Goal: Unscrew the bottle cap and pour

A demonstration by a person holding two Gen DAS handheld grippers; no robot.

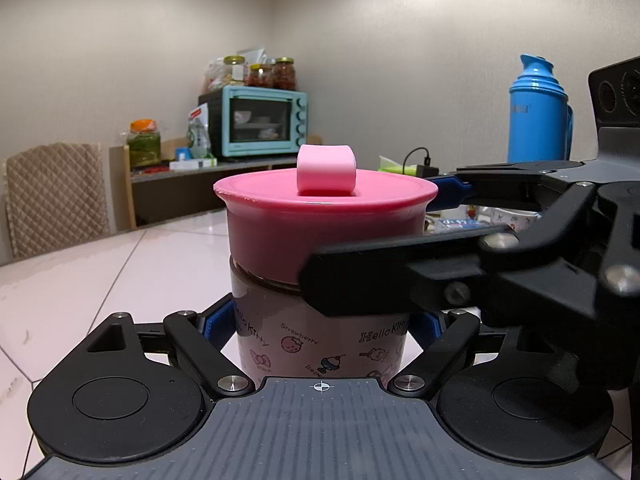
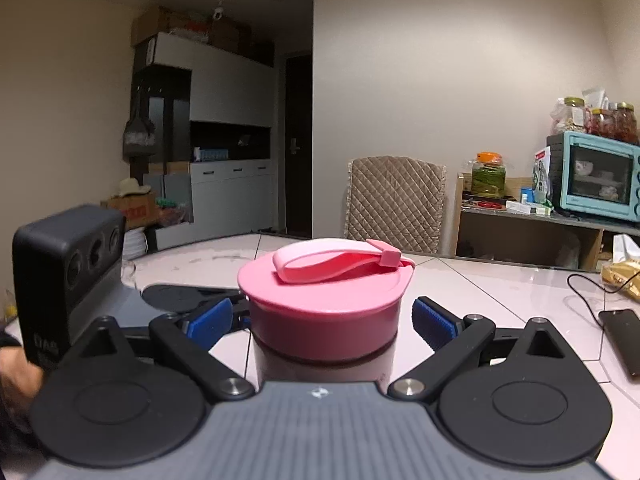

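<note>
A bottle with a printed cartoon body (image 1: pixel 320 340) stands upright on the white table (image 1: pixel 120 272). My left gripper (image 1: pixel 323 326) is shut on that body, a blue pad pressed on each side. A wide pink cap (image 1: pixel 324 220) with a pale pink loop handle (image 1: pixel 326 174) tops the bottle. From the right, my right gripper (image 1: pixel 374 236) reaches around the cap, one finger in front and one behind. In the right wrist view the cap (image 2: pixel 324 300) sits between the right gripper's (image 2: pixel 322 320) blue pads (image 2: pixel 434 322), which stand off it, open.
A blue thermos (image 1: pixel 538 112) and patterned cups (image 1: pixel 508 216) stand at the table's right. A black phone (image 2: pixel 624 340) with a cable lies on the table. Behind are a teal toaster oven (image 1: pixel 260 120), jars and a quilted chair back (image 2: pixel 396 200).
</note>
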